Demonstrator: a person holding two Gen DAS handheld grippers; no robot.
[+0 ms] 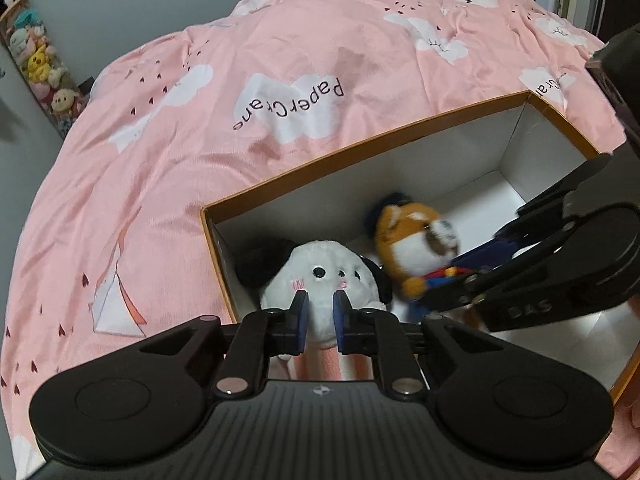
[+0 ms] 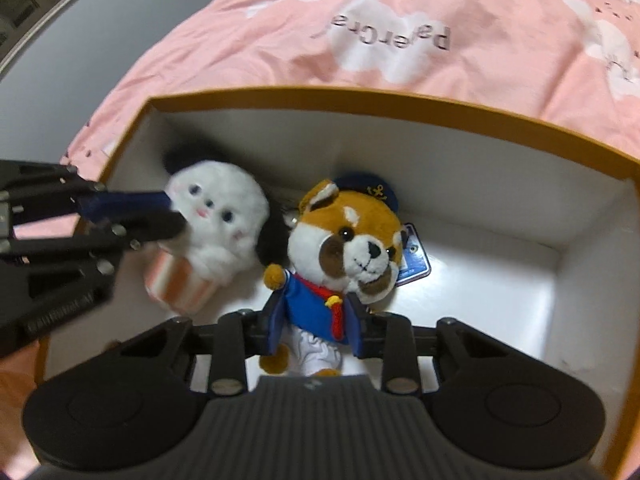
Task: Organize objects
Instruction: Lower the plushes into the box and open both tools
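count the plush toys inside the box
2. The white plush lies at the left end of the box, gripped by the left hand-held gripper. The sailor dog plush lies beside it toward the middle, gripped by the right hand-held gripper. The box's near corners are hidden.

Pink cloud-print bedspread [image 1: 240, 160], orange-rimmed box [image 2: 360, 96].

Both wrist views are dim, lit by soft indoor light. In the right wrist view the white floor of the box [image 2: 500, 264] glares brightest toward 3 o'clock, with shadow under the near wall. Fisheye distortion bends the pink bedspread [image 1: 248, 80] into a dome and curves the box rim. Motion blur smears the fox plush [image 1: 416, 240] in the left view and the white plush [image 2: 216, 208] toward 9 o'clock in the right.
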